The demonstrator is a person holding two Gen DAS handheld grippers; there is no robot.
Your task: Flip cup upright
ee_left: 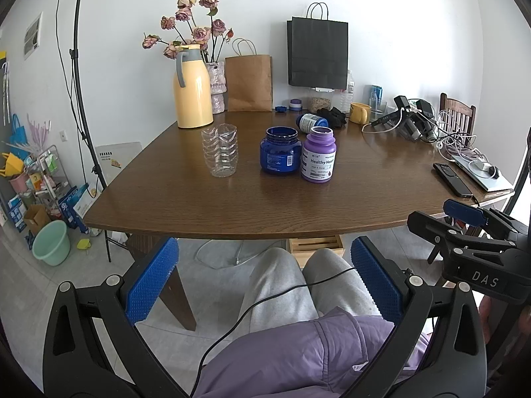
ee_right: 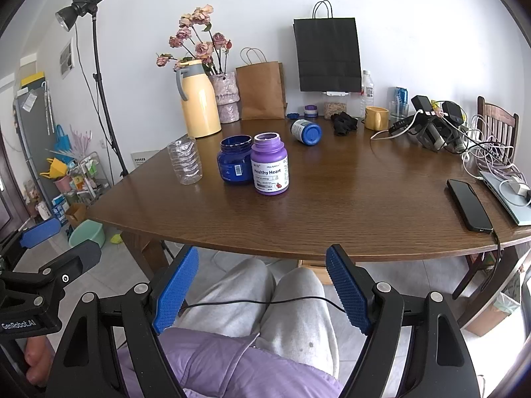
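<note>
A clear ribbed plastic cup [ee_left: 220, 151] [ee_right: 185, 161] stands on the brown wooden table [ee_left: 232, 205] [ee_right: 332, 219], left of centre. Its narrower end seems to face up, but the transparency makes this hard to tell. My left gripper [ee_left: 264, 248] [ee_right: 63, 245] is open with nothing between its blue pads. It hangs below the table's front edge, over a person's grey-trousered lap. My right gripper [ee_right: 263, 252] [ee_left: 441, 219] is open and empty too, beside the left one at the same height. Both are well short of the cup.
Right of the cup stand an open dark blue jar [ee_left: 280, 151] [ee_right: 235, 159] and a purple "Healthy Heart" bottle [ee_left: 319, 154] [ee_right: 269, 164]. Behind are a toppled blue-capped bottle [ee_left: 310, 122], a yellow thermos [ee_left: 192, 89], flowers and paper bags. A phone [ee_right: 468, 204], laptop and cables crowd the right edge.
</note>
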